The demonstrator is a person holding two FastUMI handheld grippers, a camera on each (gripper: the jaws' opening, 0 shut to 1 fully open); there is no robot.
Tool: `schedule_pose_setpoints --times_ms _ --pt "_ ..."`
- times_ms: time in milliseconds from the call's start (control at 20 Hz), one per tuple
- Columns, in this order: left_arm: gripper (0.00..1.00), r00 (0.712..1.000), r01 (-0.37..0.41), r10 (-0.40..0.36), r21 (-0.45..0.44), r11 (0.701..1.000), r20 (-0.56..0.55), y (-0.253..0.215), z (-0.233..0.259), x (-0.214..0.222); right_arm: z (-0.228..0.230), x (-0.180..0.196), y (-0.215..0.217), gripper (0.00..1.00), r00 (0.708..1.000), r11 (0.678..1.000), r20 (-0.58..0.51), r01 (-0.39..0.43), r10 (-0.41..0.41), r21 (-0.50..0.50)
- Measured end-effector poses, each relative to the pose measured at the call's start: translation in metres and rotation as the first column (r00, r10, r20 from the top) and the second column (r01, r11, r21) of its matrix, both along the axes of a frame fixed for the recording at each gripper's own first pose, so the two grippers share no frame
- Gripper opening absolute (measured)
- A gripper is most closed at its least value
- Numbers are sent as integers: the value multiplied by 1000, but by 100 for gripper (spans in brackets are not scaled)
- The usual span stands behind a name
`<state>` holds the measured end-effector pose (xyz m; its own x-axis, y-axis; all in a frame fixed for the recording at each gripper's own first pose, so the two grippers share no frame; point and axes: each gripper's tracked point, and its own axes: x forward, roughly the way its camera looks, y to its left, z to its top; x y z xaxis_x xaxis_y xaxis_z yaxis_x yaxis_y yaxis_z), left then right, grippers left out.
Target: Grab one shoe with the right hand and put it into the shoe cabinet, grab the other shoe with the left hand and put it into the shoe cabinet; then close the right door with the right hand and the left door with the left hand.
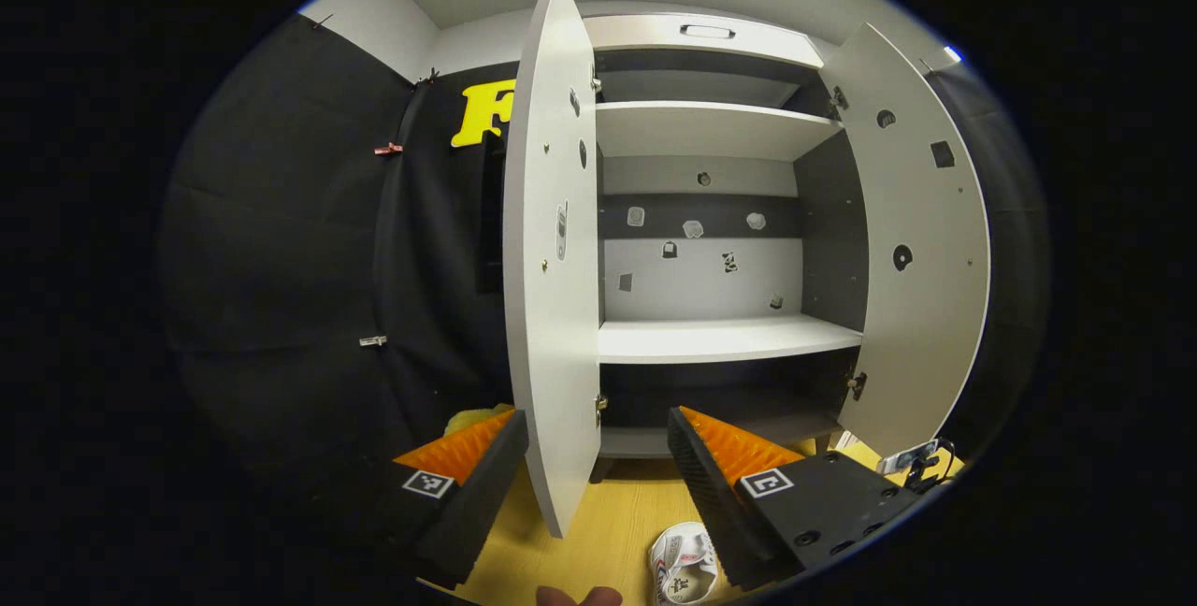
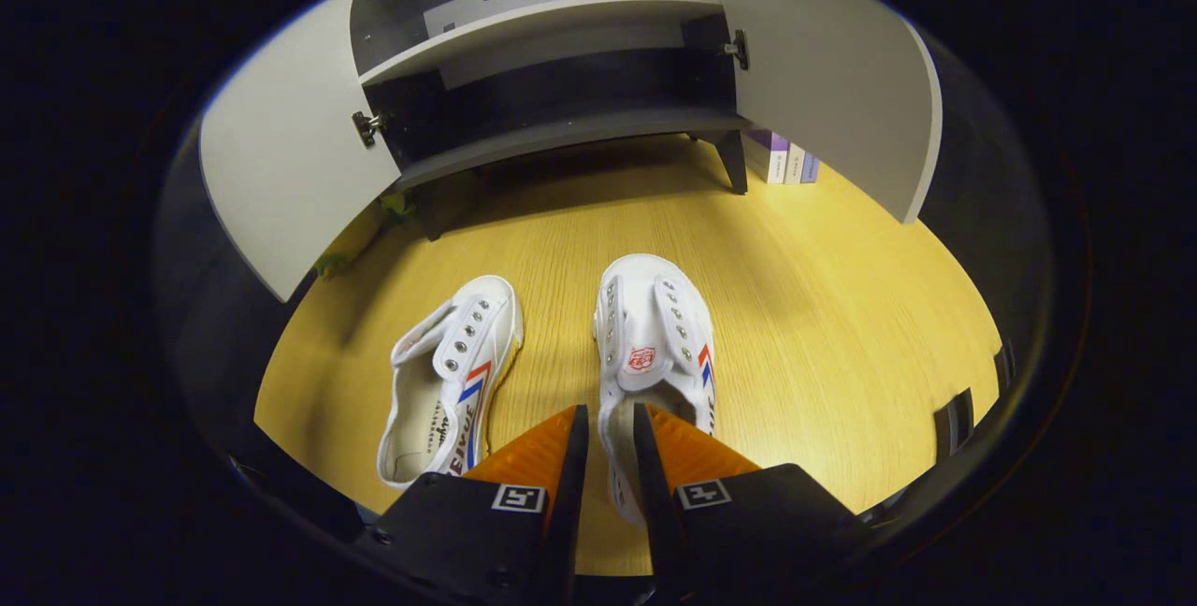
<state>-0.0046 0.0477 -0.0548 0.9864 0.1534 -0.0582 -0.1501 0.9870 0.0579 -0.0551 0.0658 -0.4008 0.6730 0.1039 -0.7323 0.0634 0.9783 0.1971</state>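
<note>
On the wooden floor (image 2: 795,307) in front of the open shoe cabinet (image 2: 552,134), two white shoes lie side by side; the right gripper (image 2: 608,428) has its fingers nearly closed on the side wall of the right shoe (image 2: 655,344), while the left shoe (image 2: 458,372) lies untouched just beside it. Left gripper (image 1: 598,447) is held wide apart and grips nothing, facing the cabinet's bare middle shelf (image 1: 720,339) with the edge of the left door (image 1: 552,251) between its fingers. Both doors stand open, right door (image 1: 916,251) included.

Red logo patch on shoe tongue (image 2: 641,359), lettering unreadable.
</note>
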Motion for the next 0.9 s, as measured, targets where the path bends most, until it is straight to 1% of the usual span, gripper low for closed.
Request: schedule_pose_setpoints --times_ms 100,150,200,350,450,500,550,600,650,700,750,850,900 --pt "95 1000 -7 7 12 1000 -7 4 -4 0 -12 9 3 36 1000 1000 5 7 -7 -6" --pt "95 1000 -12 12 18 1000 -11 6 -7 0 -17 15 4 27 1000 1000 13 12 -12 -11" --pt "95 1000 -17 18 22 1000 -14 8 -8 -1 -21 23 4 37 999 1000 25 22 -21 -16" --pt "95 999 -29 29 27 999 -28 14 -16 -2 -29 47 7 36 995 998 79 57 -56 -17" --pt "95 999 -29 30 38 999 -35 15 -20 -3 -32 59 3 33 990 996 122 78 -71 -52" --pt "95 999 -28 30 47 999 -39 16 -21 -3 -32 64 -1 31 987 994 144 84 -73 -70" --pt "95 999 -25 28 53 998 -42 16 -23 -3 -34 68 0 22 985 994 157 83 -70 -75" --pt "95 999 -24 26 58 998 -44 16 -23 -3 -34 69 1 22 984 995 164 81 -70 -66" --pt "94 999 -22 25 59 998 -46 16 -24 -4 -29 64 3 11 984 996 163 74 -65 -53" --pt "94 999 -20 23 58 998 -46 15 -24 -4 -34 70 2 11 986 997 157 61 -53 -41" --pt "94 999 -19 21 57 998 -45 15 -24 -4 -29 67 1 6 988 999 145 48 -43 -27" --pt "94 999 -12 15 52 999 -43 12 -23 -4 -25 67 -3 6 991 999 128 38 -37 -4" --pt "95 999 -11 13 53 999 -41 12 -22 -4 -19 67 -7 6 991 1000 133 29 -27 -12"
